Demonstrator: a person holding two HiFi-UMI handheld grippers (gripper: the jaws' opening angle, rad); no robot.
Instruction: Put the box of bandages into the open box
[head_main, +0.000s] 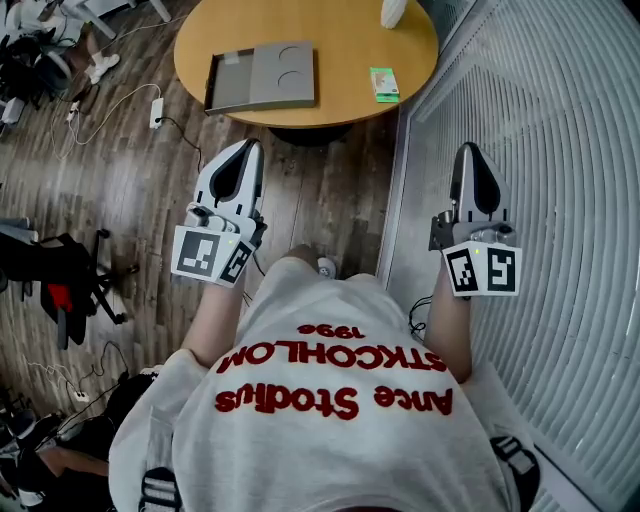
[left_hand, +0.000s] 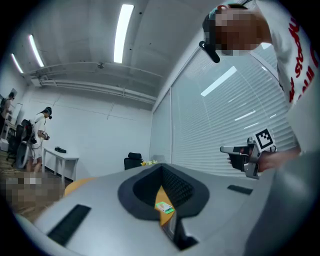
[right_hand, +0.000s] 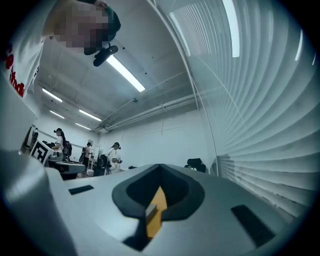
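The left gripper (head_main: 246, 150) and right gripper (head_main: 468, 152) are held clenched and empty, short of the table (head_main: 340, 40). The box of bandages (head_main: 384, 84) is seen near the table's right edge, apart from the open box (head_main: 260, 78). Approached with jaws unopened, it could be knocked over that edge.

Pale shirt (head_main: 330, 400), red lettering — that is what the person is wearing.
Two rows of rounded red letters are running across the shirt, and dark patches with white stripes are showing at its lower sides. The left gripper (head_main: 250, 146) and right gripper (head_main: 467, 150) are each showing a pale grey shell with a black inset; each is carrying a white cube — left cube (head_main: 210, 255), right cube (head_main: 482, 268) — bearing black square markers.
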